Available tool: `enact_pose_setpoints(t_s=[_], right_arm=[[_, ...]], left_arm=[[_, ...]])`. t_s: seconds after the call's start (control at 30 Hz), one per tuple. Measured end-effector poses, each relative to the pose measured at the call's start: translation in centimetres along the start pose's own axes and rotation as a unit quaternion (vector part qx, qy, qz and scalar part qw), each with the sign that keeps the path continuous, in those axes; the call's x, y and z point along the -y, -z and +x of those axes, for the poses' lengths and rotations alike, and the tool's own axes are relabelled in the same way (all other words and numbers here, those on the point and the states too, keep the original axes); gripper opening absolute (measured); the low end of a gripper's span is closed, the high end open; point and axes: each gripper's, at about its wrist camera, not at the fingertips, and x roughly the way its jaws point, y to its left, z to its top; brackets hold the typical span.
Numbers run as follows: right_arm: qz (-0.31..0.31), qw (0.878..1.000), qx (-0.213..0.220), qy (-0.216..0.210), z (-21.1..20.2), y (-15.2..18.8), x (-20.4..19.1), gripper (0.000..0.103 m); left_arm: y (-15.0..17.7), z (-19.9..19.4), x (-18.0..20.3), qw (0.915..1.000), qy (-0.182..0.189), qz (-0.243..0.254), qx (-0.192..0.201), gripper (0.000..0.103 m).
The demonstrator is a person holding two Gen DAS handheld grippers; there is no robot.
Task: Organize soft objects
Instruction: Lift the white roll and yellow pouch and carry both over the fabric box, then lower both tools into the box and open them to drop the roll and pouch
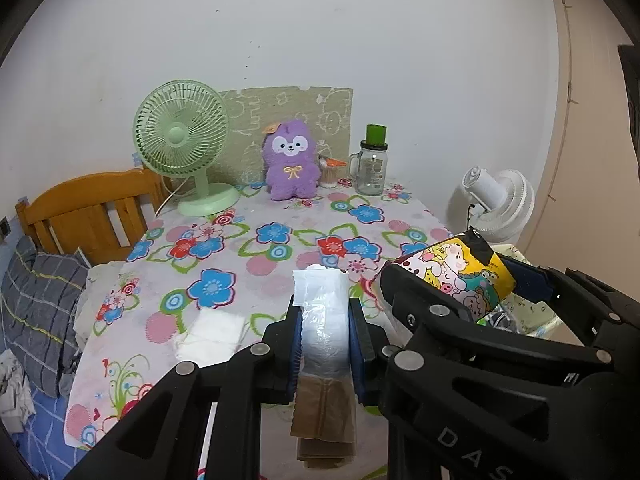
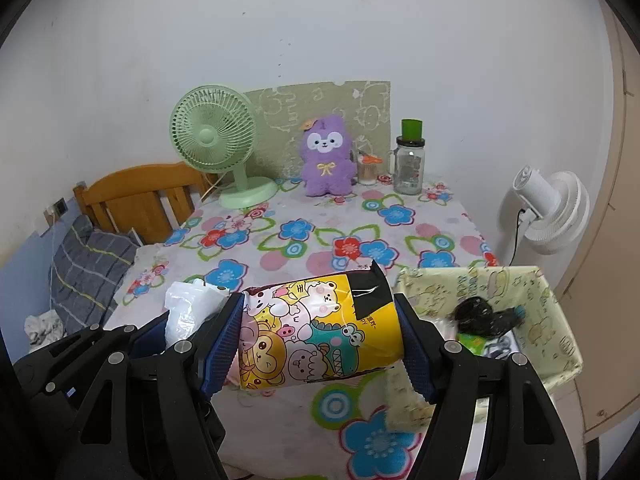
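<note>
My left gripper [image 1: 325, 336] is shut on a clear plastic packet [image 1: 322, 320] with a brown folded fabric [image 1: 324, 416] in its lower part, held above the floral table. My right gripper [image 2: 320, 340] is shut on a yellow cartoon-print soft pack [image 2: 320, 332], held above the table's front edge; it also shows in the left wrist view [image 1: 460, 272]. A pale fabric basket [image 2: 552, 320] at the right holds a black item [image 2: 484, 312] and a green item. A purple plush toy [image 2: 326, 156] sits upright at the table's back.
A green desk fan [image 1: 180, 140], a glass bottle with green cap [image 1: 374, 160] and a small cup stand at the back. A white fan [image 2: 552, 208] stands right of the table. A wooden bed with grey pillow [image 1: 36, 300] lies left. A clear bag [image 1: 212, 336] lies on the table.
</note>
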Motion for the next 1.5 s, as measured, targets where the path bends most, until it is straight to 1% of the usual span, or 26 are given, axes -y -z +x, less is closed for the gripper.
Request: enact_pose_setpoints(t_s=[0.23,0.4,0.73,1.1,1.5], right_arm=[[-0.002,1.000,0.002,0.006,-0.2,-0.5,2.4,0.074],[0.001,1.000,0.004,0.011,-0.3,-0.8,4.2,0.074],[0.015,0.999,0.004,0.028,0.1,-1.0,8.6,0.074],[0.030,0.998,-0.004,0.049,0.6,-0.9,13.1,0.074],[0.046,0.997,-0.014,0.060,1.6,-0.5,16.8,0.074]], left_arm=[[-0.7,0.6,2.3,0.9999,0.006,0.010,-0.003,0.019],[-1.2,1.3,4.3,0.9996,0.021,0.018,-0.005,0.019],[-1.9,3.2,8.0,0.9991,0.032,0.028,-0.006,0.019],[-2.2,5.4,12.2,0.9975,0.055,0.041,-0.018,0.019],[-2.4,7.8,15.4,0.9947,0.082,0.052,-0.035,0.020]])
